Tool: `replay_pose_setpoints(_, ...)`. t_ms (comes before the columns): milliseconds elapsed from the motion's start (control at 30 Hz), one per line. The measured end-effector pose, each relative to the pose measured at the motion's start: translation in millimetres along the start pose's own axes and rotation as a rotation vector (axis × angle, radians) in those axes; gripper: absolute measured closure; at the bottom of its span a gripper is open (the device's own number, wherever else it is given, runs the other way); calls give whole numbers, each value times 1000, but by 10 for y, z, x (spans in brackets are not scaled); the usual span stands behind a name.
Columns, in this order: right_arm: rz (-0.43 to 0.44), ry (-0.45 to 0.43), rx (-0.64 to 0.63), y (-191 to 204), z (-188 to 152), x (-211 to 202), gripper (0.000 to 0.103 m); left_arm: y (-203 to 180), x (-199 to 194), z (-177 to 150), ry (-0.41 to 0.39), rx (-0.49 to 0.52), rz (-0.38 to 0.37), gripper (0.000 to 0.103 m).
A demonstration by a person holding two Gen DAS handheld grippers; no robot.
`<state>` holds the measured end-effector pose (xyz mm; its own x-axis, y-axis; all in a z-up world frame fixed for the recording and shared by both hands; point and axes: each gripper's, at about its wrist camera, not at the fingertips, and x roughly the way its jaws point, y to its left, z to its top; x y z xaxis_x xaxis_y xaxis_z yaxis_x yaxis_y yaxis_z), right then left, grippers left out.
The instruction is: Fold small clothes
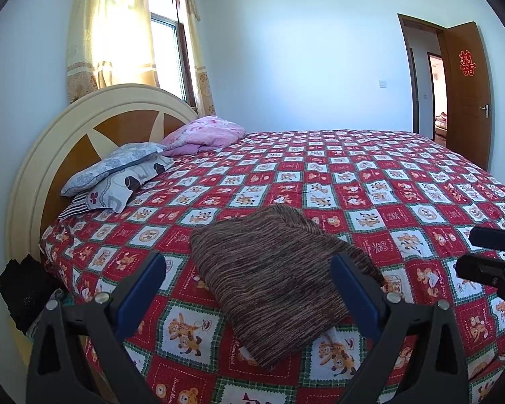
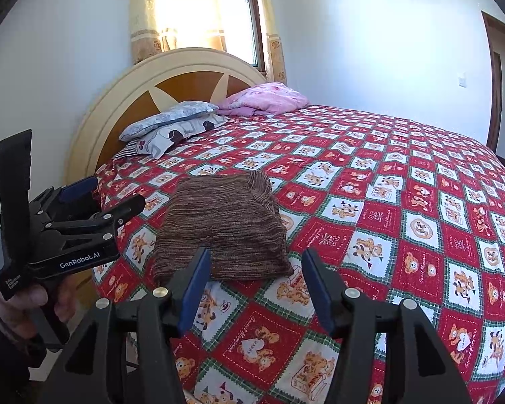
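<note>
A folded brown striped knit garment [image 1: 272,269] [image 2: 225,232] lies flat on the red checked bedspread [image 1: 387,202] [image 2: 404,219], near the bed's front edge. My left gripper [image 1: 249,260] [image 2: 118,195] hovers just short of the garment's near left side. It is open wide, with nothing between its blue pads [image 1: 141,289]. My right gripper [image 2: 256,256] [image 1: 464,250] hangs above the bedspread in front of the garment's near right corner, open and holding nothing. Neither gripper touches the cloth.
Two patterned pillows [image 1: 118,175] [image 2: 171,128] and a pink quilt [image 1: 205,131] [image 2: 266,101] lie by the round headboard [image 1: 50,141]. A black cloth [image 1: 20,293] hangs left of the bed. A wooden door [image 1: 464,94] stands open at the far right. A person's hand [image 2: 33,303] holds the left gripper.
</note>
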<state>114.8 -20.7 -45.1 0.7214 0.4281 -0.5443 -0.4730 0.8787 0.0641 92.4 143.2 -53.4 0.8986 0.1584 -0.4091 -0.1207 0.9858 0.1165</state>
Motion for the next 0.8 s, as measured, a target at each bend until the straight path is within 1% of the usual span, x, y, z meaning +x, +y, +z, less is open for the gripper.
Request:
replay_pose_setpoints(533, -3, -23, -4, 44, 6, -52, 43, -8, -8, 3, -1, 0, 0, 2)
replay_pose_setpoints(667, -10, -50, -6, 51, 20, -105, 43, -7, -10, 12, -4, 0, -10, 2)
replay_pose_setpoints(700, -14, -63, -10, 54, 29, -129, 43, -9, -12, 16, -4, 2, -13, 0)
replay_pose_setpoints(800, -18, -90, -11, 64, 45, -181, 43, -13, -17, 20, -1, 8, -20, 0)
